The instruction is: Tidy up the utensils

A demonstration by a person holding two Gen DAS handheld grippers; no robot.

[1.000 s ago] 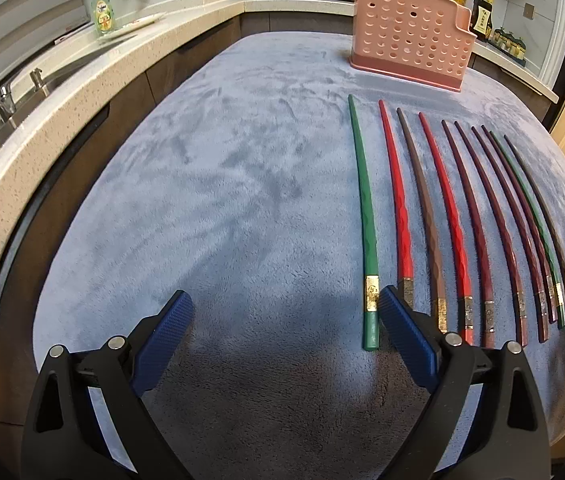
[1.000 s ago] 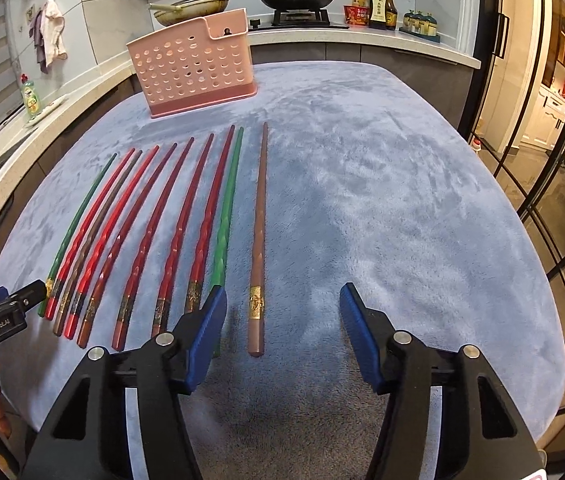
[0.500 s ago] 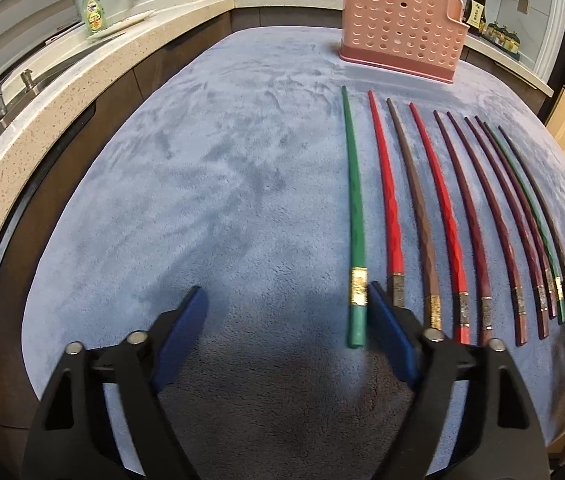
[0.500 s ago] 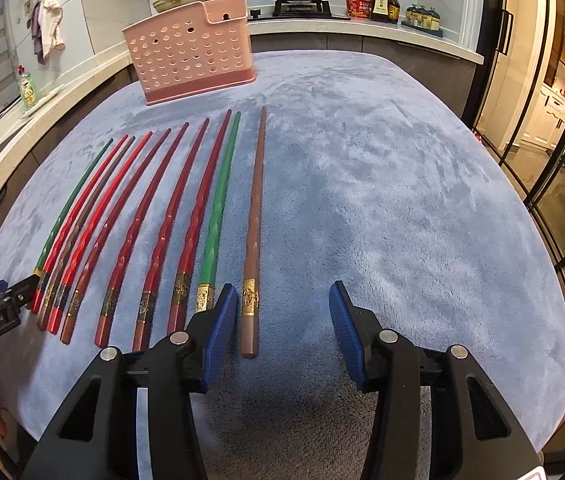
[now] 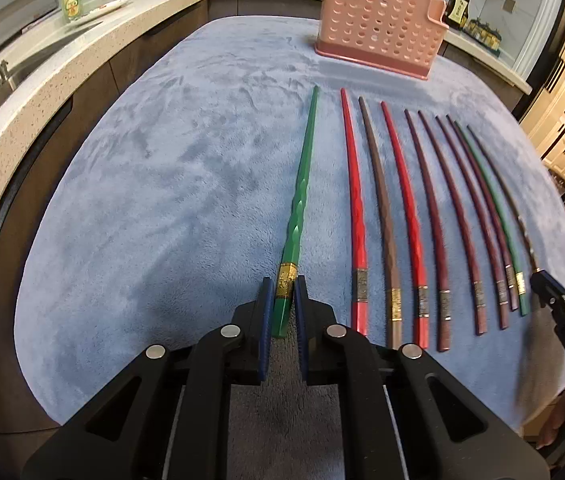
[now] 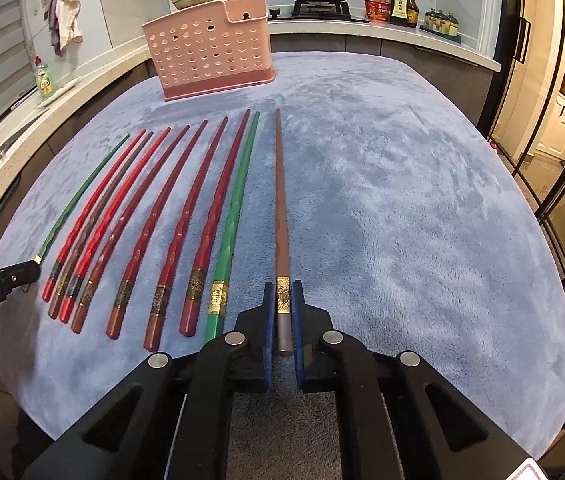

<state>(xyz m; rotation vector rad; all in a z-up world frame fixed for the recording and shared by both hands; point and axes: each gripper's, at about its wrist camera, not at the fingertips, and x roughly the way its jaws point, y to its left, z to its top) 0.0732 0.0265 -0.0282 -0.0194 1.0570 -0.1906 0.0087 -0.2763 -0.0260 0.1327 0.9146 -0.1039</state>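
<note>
Green chopstick [image 5: 300, 208] clamped by left gripper [image 5: 282, 308], brown chopstick [image 6: 281, 216] by right gripper [image 6: 282, 312], jaws having just closed: lift butts level, tips ahead, toward pink basket [image 6: 210, 52].

Surface: blue-grey plush cloth [image 6: 402, 208] over the table.
On it: 10 chopsticks [image 6: 186, 216] in a row; pink perforated holder [image 6: 210, 56] behind.

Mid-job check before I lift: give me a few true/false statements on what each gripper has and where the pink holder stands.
1. The left gripper is shut on the green chopstick at the row's end. True.
2. The right gripper is open over bare cloth. False: it is shut on the brown chopstick.
3. The pink holder stands upright beyond the chopsticks' tips. True.
4. Chopsticks already stand in the holder. False: none shows in it.
</note>
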